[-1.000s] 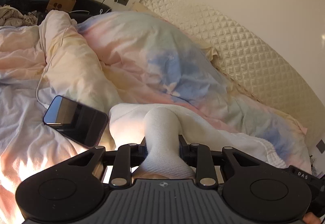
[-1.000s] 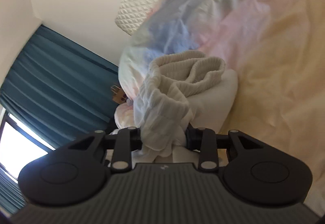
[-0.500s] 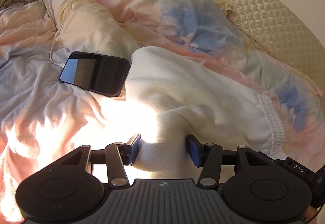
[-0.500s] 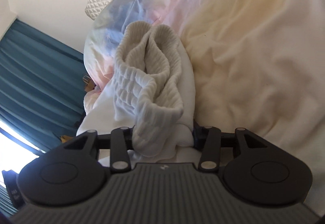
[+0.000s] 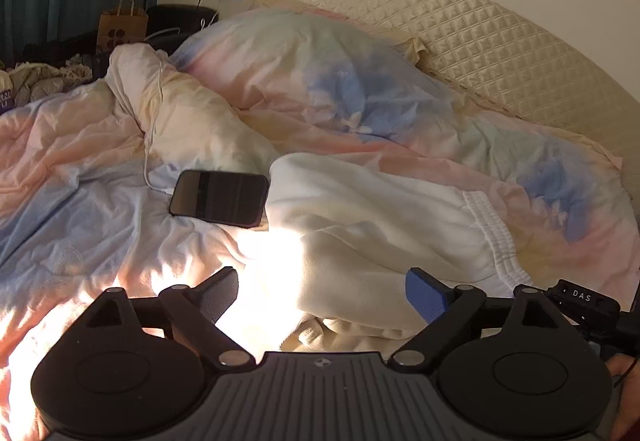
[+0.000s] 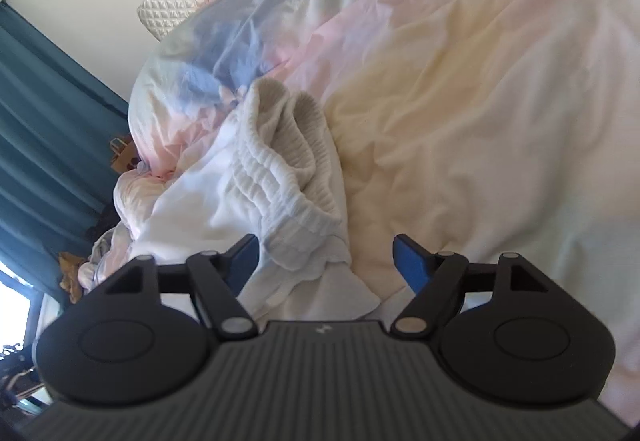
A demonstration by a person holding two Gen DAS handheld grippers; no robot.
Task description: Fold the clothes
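The white pants (image 5: 384, 225) lie on the bed (image 5: 80, 177), on top of the pastel blanket, with the elastic waistband (image 5: 490, 237) toward the quilted headboard (image 5: 480, 41). They seem to be doubled over once, because the cloth lies in thick layers; this is only a judgement. The fold is not neat yet: the waistband (image 6: 288, 161) is bunched and wavy in the right wrist view, and the layers do not lie flat. Probably one more fold and some smoothing remain.

The left tool (image 5: 324, 297) is spread wide and holds nothing; the pants lie just in front of it and between its fingers. The right tool (image 6: 326, 261) is also released, with the waistband end resting loose between its fingers.

A dark phone (image 5: 219, 198) lies touching the edge of the pants, so it may get in the way.

Strong sunlight washes out the near part of the cloth, so the lower edge cannot be made out. The legs of the pants are hidden under the upper layers.
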